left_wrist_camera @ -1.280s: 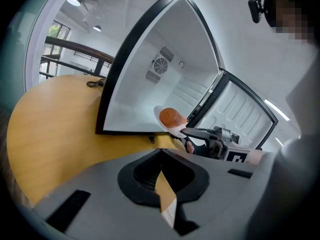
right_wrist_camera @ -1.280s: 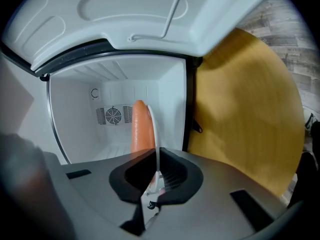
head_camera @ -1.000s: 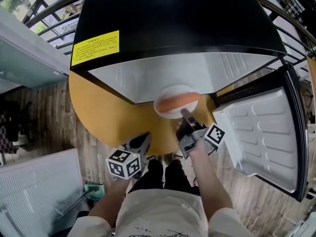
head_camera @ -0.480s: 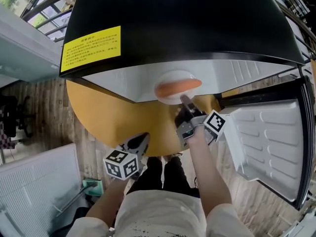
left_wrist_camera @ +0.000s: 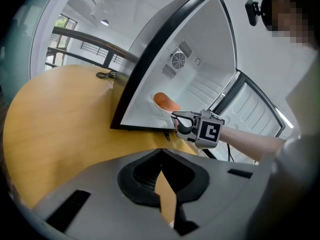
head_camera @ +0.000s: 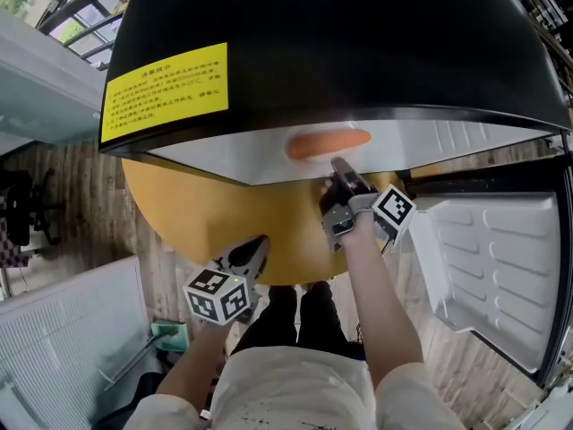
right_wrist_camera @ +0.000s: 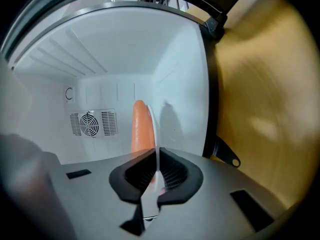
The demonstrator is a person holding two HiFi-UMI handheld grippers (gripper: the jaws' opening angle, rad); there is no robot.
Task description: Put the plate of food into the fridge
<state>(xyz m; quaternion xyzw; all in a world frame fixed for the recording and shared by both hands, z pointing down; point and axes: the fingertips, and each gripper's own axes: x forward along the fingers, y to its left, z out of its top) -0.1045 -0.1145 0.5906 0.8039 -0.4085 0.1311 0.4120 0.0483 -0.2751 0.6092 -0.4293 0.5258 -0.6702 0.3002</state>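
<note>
A white plate (right_wrist_camera: 158, 129) carrying a long orange piece of food (head_camera: 328, 141) is held edge-on by my right gripper (head_camera: 341, 165), which is shut on the plate's near rim. Plate and food are inside the white compartment of the open black fridge (head_camera: 340, 43), just past its front edge. In the left gripper view the food (left_wrist_camera: 165, 102) shows inside the fridge with the right gripper (left_wrist_camera: 175, 118) behind it. My left gripper (head_camera: 254, 249) hangs low over the near edge of the round yellow table (head_camera: 206, 213), shut with nothing in it.
The fridge door (head_camera: 488, 258) stands swung open at the right, its white inner lining facing me. A round fan vent (right_wrist_camera: 90, 124) sits on the fridge's back wall. Wooden floor, a railing and a white panel (head_camera: 63, 330) surround the table.
My right gripper has pushed the plate forward from over the table's edge into the fridge compartment. The left gripper has barely moved.
</note>
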